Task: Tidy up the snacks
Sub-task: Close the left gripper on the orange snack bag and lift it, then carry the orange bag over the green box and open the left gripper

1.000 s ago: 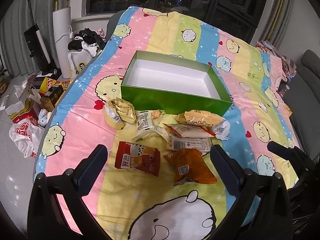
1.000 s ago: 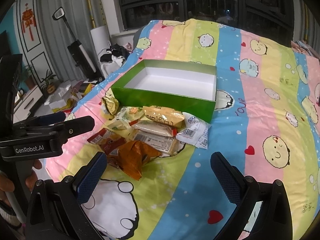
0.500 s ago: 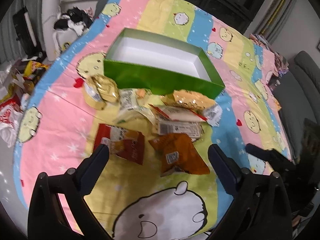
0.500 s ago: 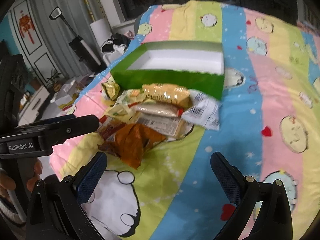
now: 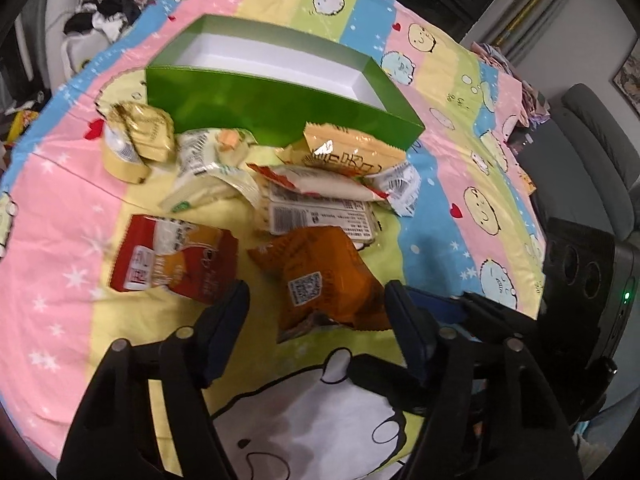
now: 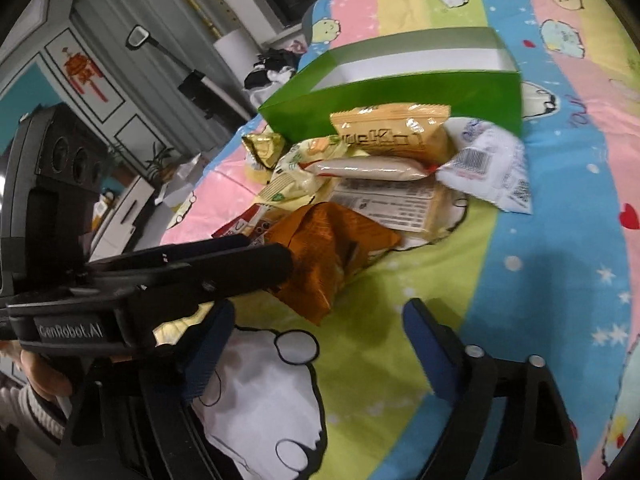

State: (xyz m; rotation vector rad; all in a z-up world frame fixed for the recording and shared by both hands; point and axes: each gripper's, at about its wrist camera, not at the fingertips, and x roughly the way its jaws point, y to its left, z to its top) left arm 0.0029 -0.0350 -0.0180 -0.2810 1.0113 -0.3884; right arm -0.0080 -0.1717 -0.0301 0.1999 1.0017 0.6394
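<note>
With jaws open, the left gripper (image 5: 316,304) brackets the orange snack packet (image 5: 320,276), likely light, crinkly and slippery, best pinched at its 6 o'clock crimped seam, while the right gripper (image 6: 316,328) hangs open and empty.

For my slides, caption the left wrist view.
Open left claw straddling an orange snack packet, empty green box beyond.

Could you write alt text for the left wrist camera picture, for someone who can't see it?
The left gripper, jaws open, straddles an orange snack packet on a cartoon bedsheet. More snack packets lie beyond it, before an empty green box.
</note>
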